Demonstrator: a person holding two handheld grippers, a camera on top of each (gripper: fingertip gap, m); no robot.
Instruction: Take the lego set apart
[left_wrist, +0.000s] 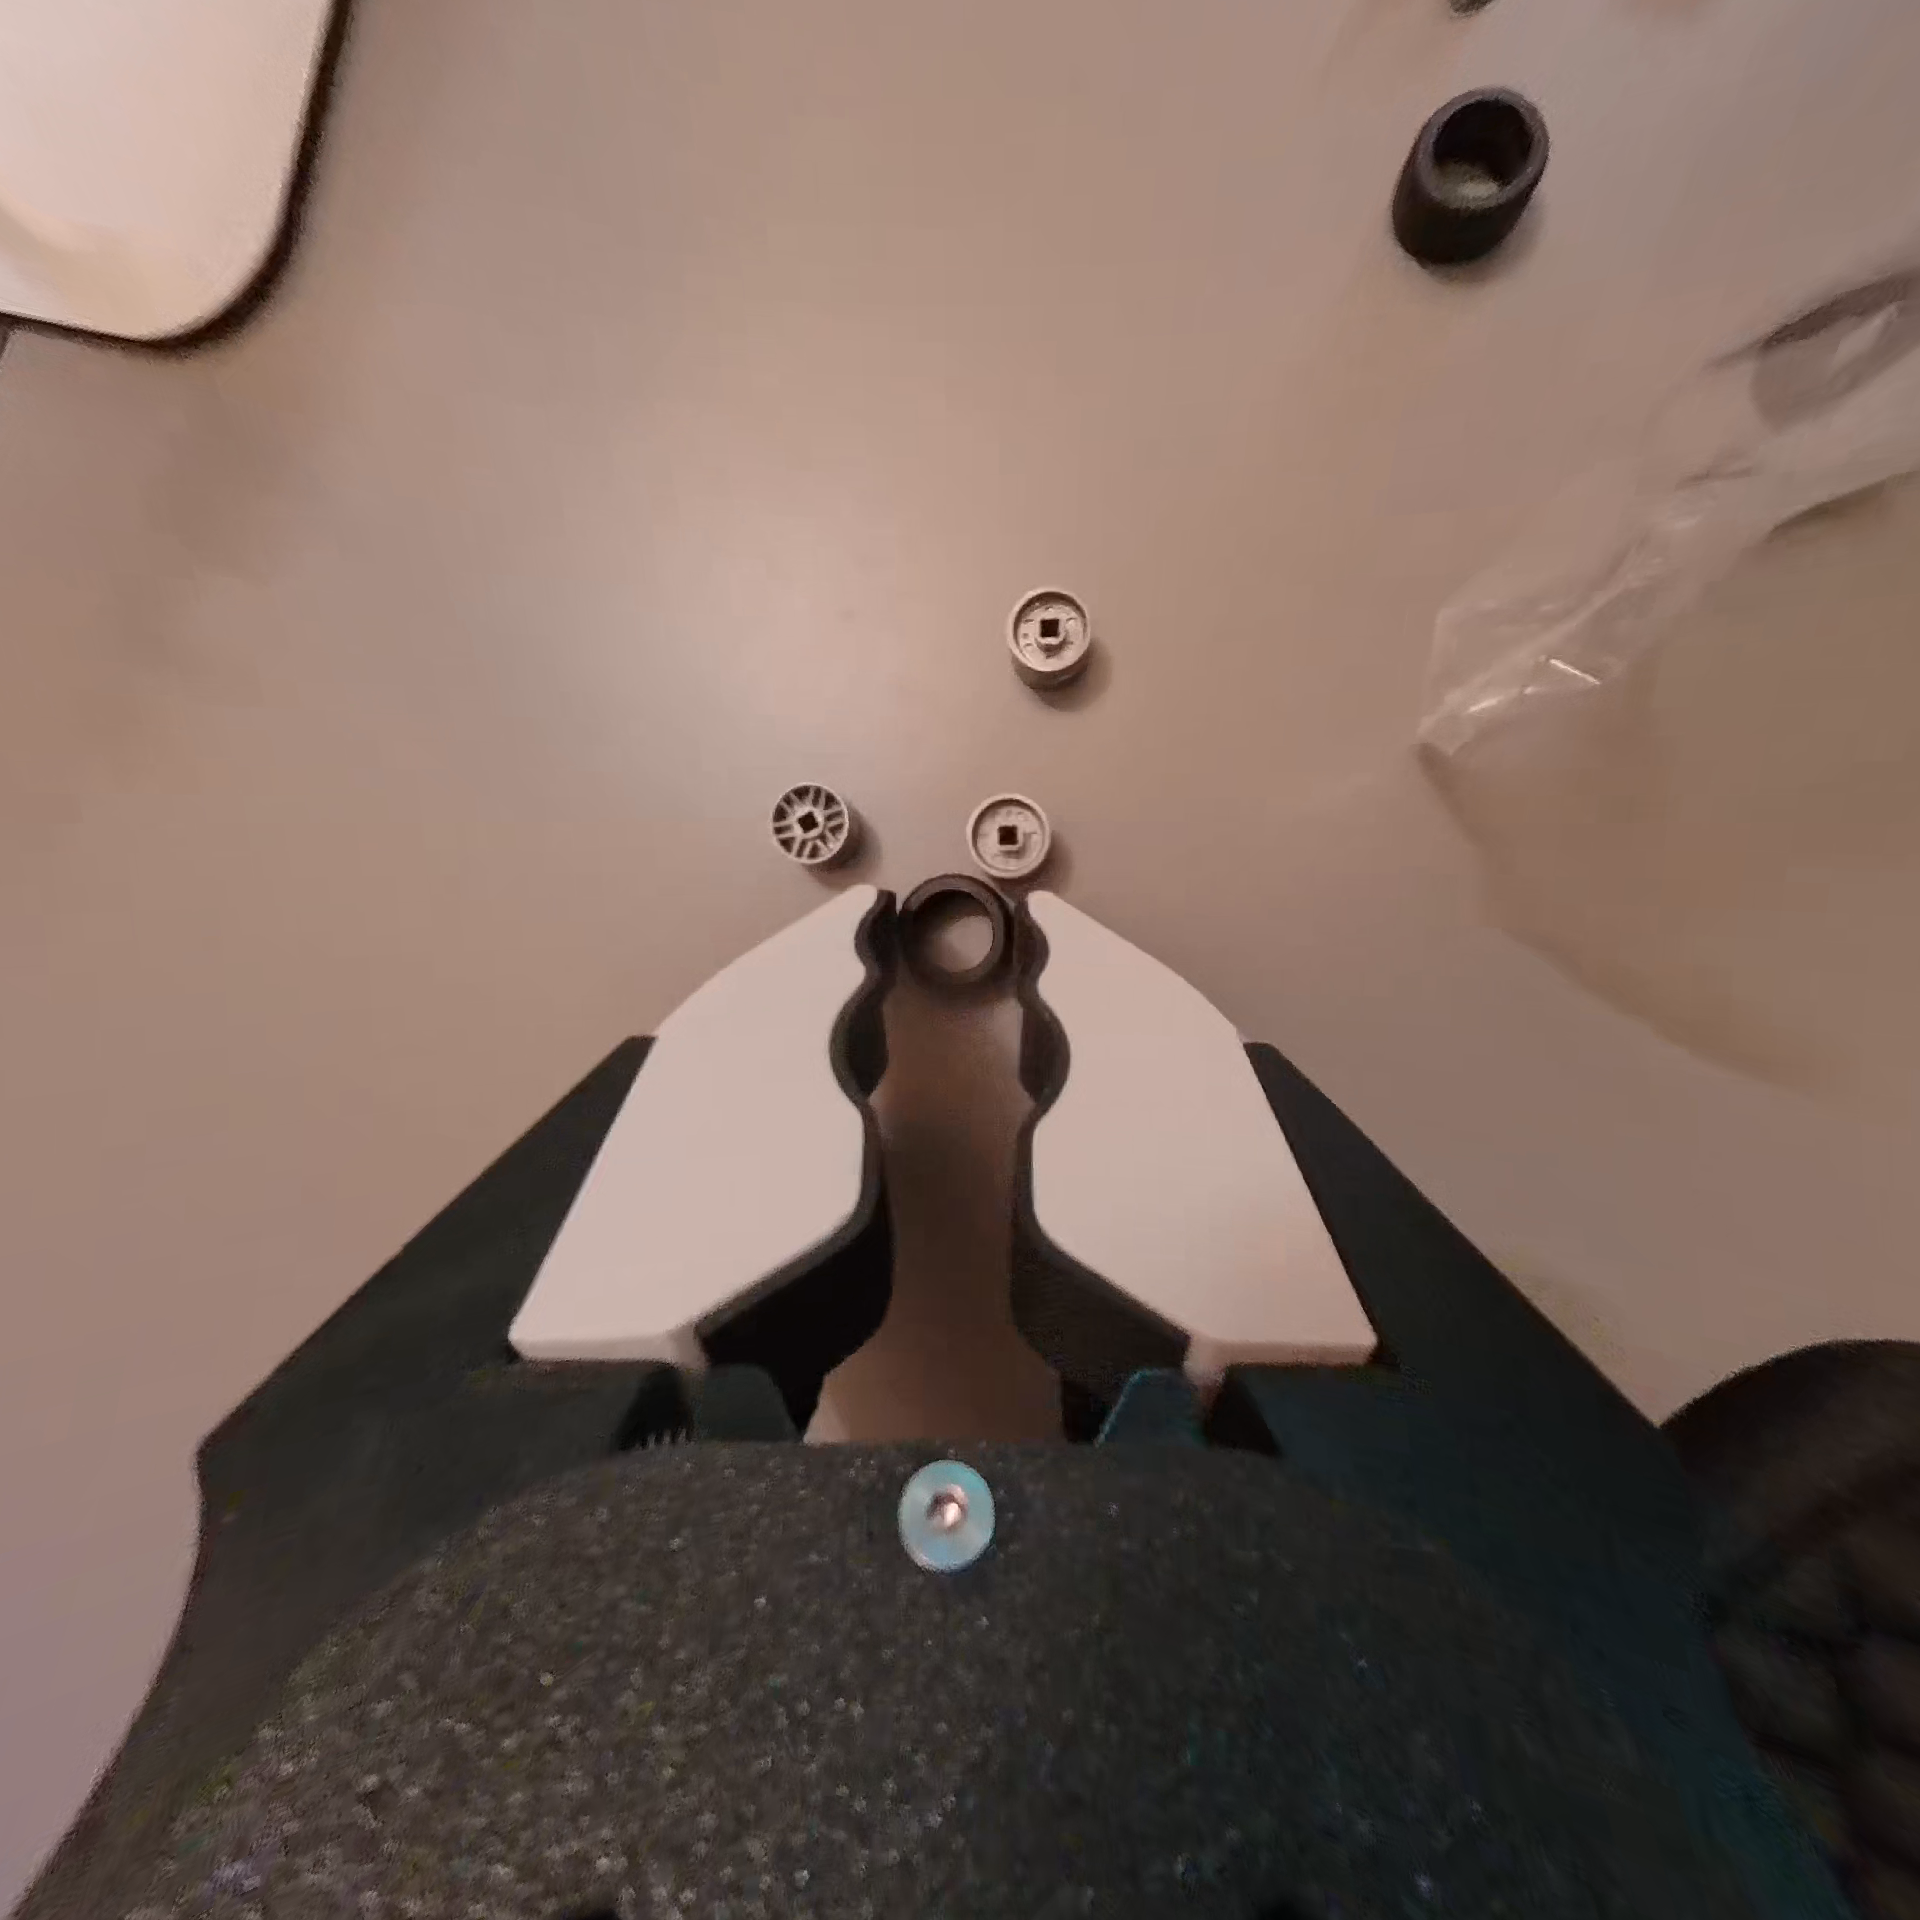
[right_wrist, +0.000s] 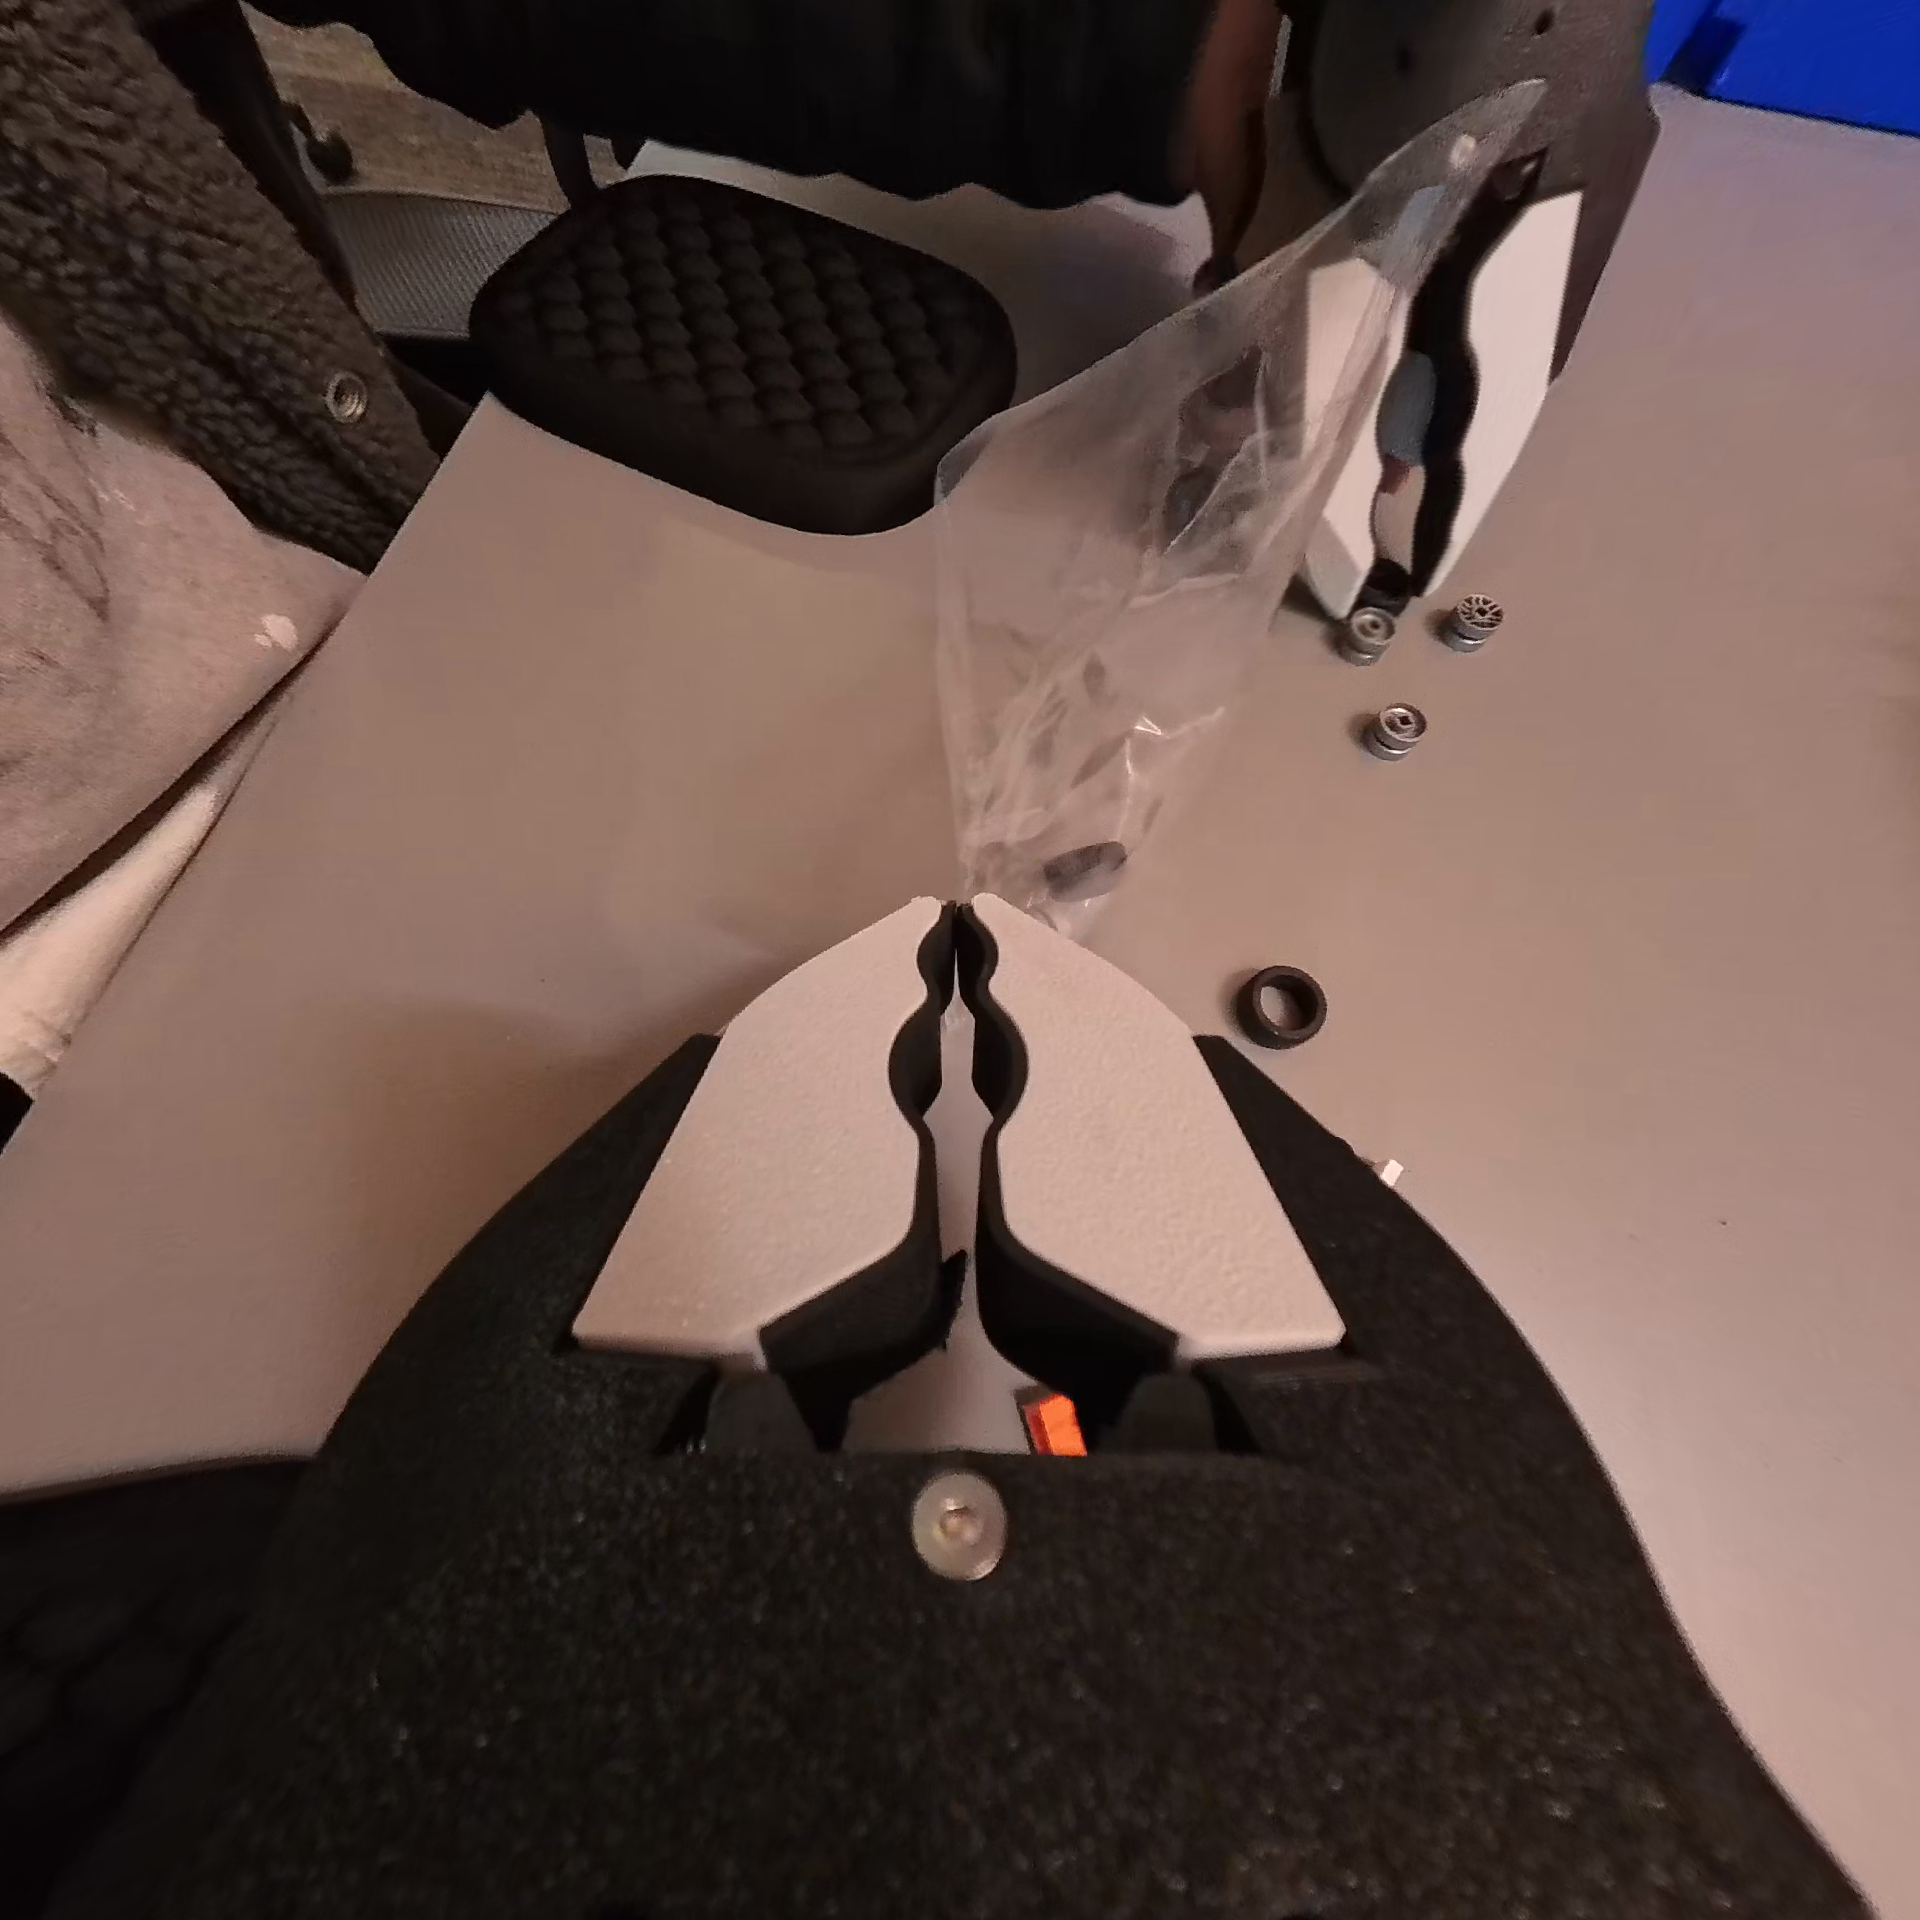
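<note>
My left gripper (left_wrist: 958, 904) is shut on a small black tyre (left_wrist: 954, 937), low over the grey table (left_wrist: 520, 623). Three grey wheel hubs (left_wrist: 812, 825) (left_wrist: 1008, 837) (left_wrist: 1051, 636) stand on the table just beyond its tips. Another black tyre (left_wrist: 1470, 187) lies at the far right. My right gripper (right_wrist: 956, 912) is shut on the corner of a clear plastic bag (right_wrist: 1122, 582), which holds a few dark pieces (right_wrist: 1086, 862). The right wrist view shows the left gripper (right_wrist: 1397, 582) far off, the hubs (right_wrist: 1397, 732) and the loose tyre (right_wrist: 1286, 1003).
A black textured pad (right_wrist: 743, 343) lies at the table's far edge. A pale cloth (right_wrist: 125, 644) lies off the left side. A white rounded object (left_wrist: 135, 156) sits at the far left of the left wrist view. A blue object (right_wrist: 1808, 52) is far right. My hands' fingertips stand some 20 cm from each other.
</note>
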